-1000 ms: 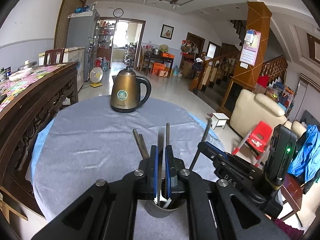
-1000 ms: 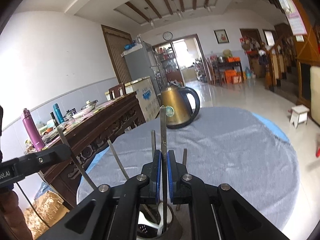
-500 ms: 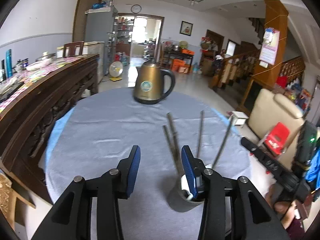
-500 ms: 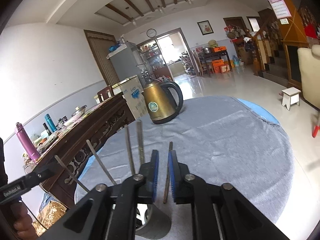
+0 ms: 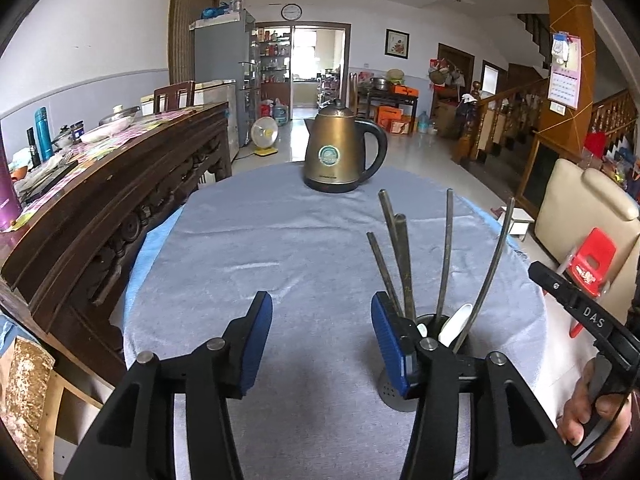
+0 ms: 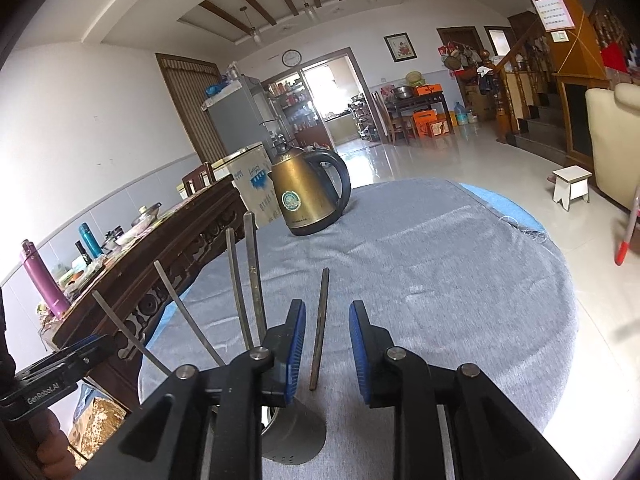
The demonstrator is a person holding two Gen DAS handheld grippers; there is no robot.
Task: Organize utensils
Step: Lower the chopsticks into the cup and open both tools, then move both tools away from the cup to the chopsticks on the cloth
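A grey metal utensil cup (image 5: 394,394) stands on the grey tablecloth (image 5: 280,248), partly hidden behind my left gripper's right finger. Several metal utensil handles (image 5: 444,256) and a white spoon (image 5: 452,326) stick up out of it. My left gripper (image 5: 322,338) is open and empty, just left of the cup. In the right wrist view the cup (image 6: 294,436) sits below my left finger, with handles (image 6: 254,280) fanning up. My right gripper (image 6: 326,350) is open; one thin metal utensil (image 6: 320,328) stands between its pads, touching neither.
A bronze electric kettle (image 5: 340,154) stands at the far side of the round table. A dark carved wooden sideboard (image 5: 104,208) with bottles and dishes runs along the left. A cream sofa (image 5: 588,208) and red stool (image 5: 592,264) lie to the right, off the table.
Both grippers were shut on utensils standing in the cup. Both have opened and drawn back; the utensils now rest in the cup.
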